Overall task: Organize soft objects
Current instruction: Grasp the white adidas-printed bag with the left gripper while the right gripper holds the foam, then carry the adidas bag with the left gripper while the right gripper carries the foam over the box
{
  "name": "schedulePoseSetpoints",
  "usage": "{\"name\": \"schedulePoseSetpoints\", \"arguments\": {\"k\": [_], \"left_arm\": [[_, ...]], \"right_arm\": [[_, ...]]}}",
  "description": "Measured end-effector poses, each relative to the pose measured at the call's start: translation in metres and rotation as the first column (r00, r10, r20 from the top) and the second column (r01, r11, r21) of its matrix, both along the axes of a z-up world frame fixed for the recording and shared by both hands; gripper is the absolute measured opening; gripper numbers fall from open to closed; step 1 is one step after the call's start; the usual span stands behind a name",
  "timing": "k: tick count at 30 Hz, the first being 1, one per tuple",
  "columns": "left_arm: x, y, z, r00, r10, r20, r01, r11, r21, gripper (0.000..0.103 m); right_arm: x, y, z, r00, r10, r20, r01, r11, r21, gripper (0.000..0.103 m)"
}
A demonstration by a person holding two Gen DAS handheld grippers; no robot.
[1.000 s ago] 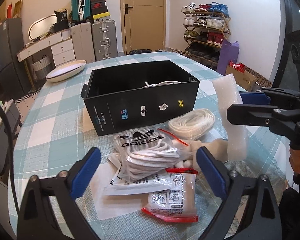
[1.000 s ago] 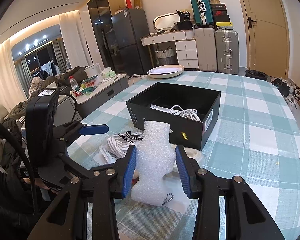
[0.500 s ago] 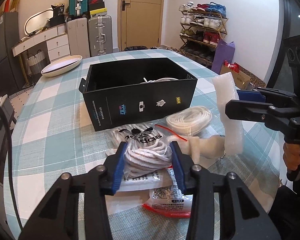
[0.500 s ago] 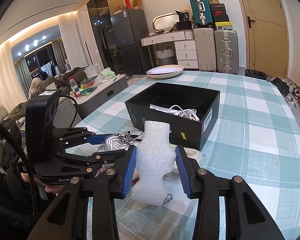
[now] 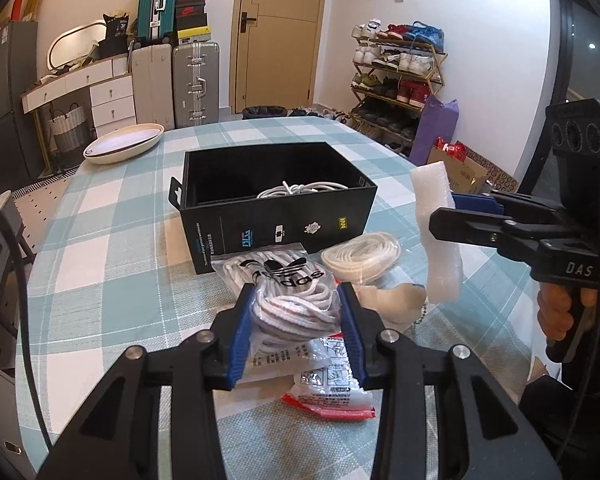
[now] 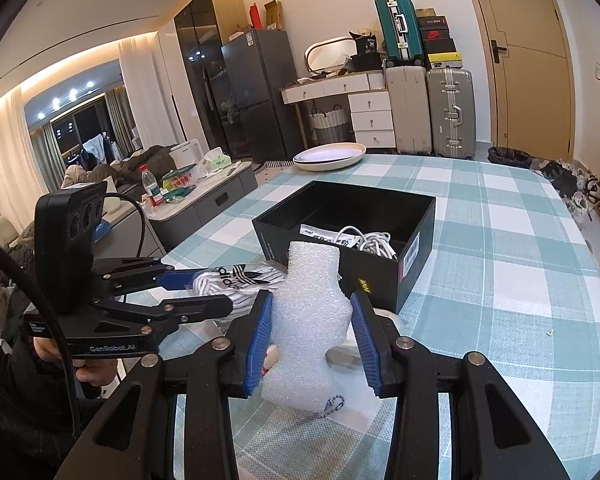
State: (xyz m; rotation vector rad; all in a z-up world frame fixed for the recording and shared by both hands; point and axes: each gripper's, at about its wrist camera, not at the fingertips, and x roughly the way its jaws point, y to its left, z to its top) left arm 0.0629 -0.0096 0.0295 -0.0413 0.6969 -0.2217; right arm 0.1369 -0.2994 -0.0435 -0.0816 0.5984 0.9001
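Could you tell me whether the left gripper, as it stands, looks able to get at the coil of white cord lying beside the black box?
Probably not yet: the left gripper is closing on the bag of laces, so it is occupied, though the coil of white cord lies uncovered.

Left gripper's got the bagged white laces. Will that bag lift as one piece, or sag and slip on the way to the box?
The lace bag is glossy clear plastic, so it may slide against the left gripper, whose jaws are closing on it. The laces bulge between the pads, so it is probably soft and likely to droop past them. It looks light; the sealed bag should hold the laces together into the black box.
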Motion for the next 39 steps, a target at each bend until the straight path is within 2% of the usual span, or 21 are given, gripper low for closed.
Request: {"name": "schedulePoseSetpoints", "arguments": {"k": [10,17,27,39], "left_arm": [[-0.008,0.008,0.033,0.993,0.031,0.111,-0.028,0.999,-0.024,0.039],[0.009,0.013,0.046,0.987,0.055,0.148,-0.052,0.998,-0.025,0.039],[0.037,0.02,0.055,0.981,0.082,0.176,-0.081,0.997,-0.012,0.039],[0.072,0.021,0.043,0.984,0.086,0.157,-0.087,0.996,-0.001,0.039]], "right_arm": [[-0.002,-0.003,0.015,0.999,-0.023,0.033,0.02,0.996,0.083,0.04],[0.009,-0.003,0.034,0.995,-0.079,0.053,0.071,0.987,0.143,0.04],[0.029,0.012,0.059,0.991,-0.098,0.088,0.085,0.986,0.142,0.04],[0.063,0.033,0.058,0.988,-0.126,0.09,0.118,0.989,0.086,0.04]]}}
